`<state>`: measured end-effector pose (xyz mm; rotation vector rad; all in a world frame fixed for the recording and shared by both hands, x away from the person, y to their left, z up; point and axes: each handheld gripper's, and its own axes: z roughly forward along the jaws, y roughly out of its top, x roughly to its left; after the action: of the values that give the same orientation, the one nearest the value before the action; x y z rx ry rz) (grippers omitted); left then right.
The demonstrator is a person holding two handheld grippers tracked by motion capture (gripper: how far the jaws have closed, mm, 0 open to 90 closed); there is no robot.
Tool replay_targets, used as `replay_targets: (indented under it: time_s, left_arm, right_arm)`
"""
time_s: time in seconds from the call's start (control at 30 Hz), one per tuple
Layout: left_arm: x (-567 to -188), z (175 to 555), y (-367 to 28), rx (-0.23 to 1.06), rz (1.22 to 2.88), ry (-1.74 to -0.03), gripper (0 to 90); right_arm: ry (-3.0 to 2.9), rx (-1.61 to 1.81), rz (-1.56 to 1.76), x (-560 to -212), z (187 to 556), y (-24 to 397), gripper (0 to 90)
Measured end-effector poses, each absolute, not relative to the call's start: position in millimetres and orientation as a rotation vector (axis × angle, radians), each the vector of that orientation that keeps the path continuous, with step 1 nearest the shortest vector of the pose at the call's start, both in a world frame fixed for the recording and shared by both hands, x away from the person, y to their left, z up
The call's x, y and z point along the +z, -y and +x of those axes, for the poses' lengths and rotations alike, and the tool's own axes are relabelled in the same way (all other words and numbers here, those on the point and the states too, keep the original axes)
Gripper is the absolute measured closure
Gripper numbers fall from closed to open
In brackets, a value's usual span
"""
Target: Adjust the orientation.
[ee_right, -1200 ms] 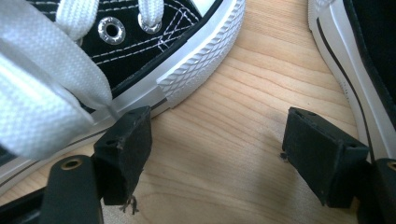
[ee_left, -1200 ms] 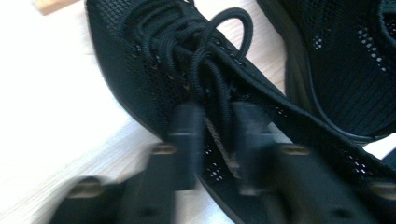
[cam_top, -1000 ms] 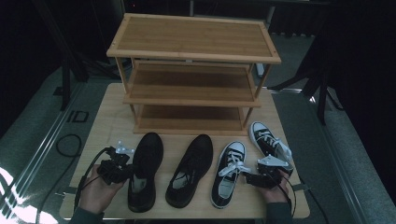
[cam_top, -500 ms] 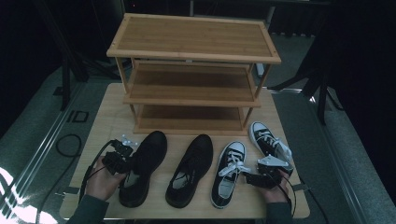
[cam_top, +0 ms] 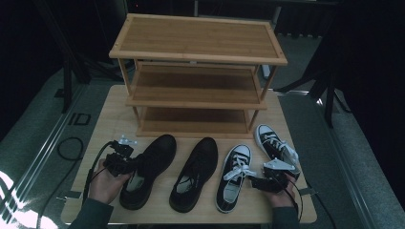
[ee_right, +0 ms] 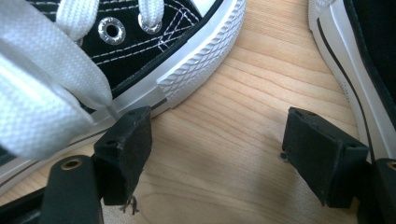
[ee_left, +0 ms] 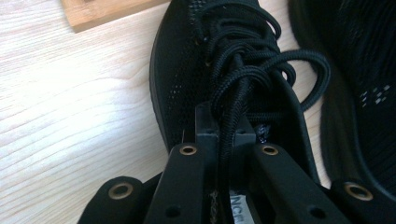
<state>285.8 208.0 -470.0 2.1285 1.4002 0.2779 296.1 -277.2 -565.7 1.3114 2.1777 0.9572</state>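
Observation:
A pair of black lace-up shoes (cam_top: 148, 167) (cam_top: 193, 174) lies left of centre on the wooden table (cam_top: 110, 119). My left gripper (cam_top: 135, 164) is at the left shoe's side. In the left gripper view its jaws (ee_left: 225, 135) stand almost together, shut on a black lace (ee_left: 243, 79) of that shoe (ee_left: 180, 79); they have just been closing on it. Two black-and-white sneakers (cam_top: 234, 176) (cam_top: 270, 140) lie to the right. My right gripper (cam_top: 253, 181) (ee_right: 219, 154) rests open on bare wood between them, one pad (ee_right: 126, 149) close to the left sneaker's sole (ee_right: 196, 60).
A three-tier bamboo shoe rack (cam_top: 198, 62) stands at the back of the table with bare shelves. The second black shoe (ee_left: 364, 70) lies close beside the gripped one. Cables trail off the table's left edge; dark floor surrounds the table.
My left gripper has moved right onto the left black shoe, and that shoe has swung so that its toe points up and to the right. The right gripper has stayed put.

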Motion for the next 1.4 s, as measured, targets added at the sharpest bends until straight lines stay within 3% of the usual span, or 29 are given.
replay_targets:
  time_s: [0.6,1.4]
  left_arm:
    - [-463,304,-212,0.3,1.998,-1.447,86.5]
    - [-462,348,-197,0.42,1.885,-1.532,86.4]
  right_arm:
    - [-2.178,0.957,1.311,-566,296,277,24.1]
    - [-2.178,0.959,1.311,-566,296,277,24.1]
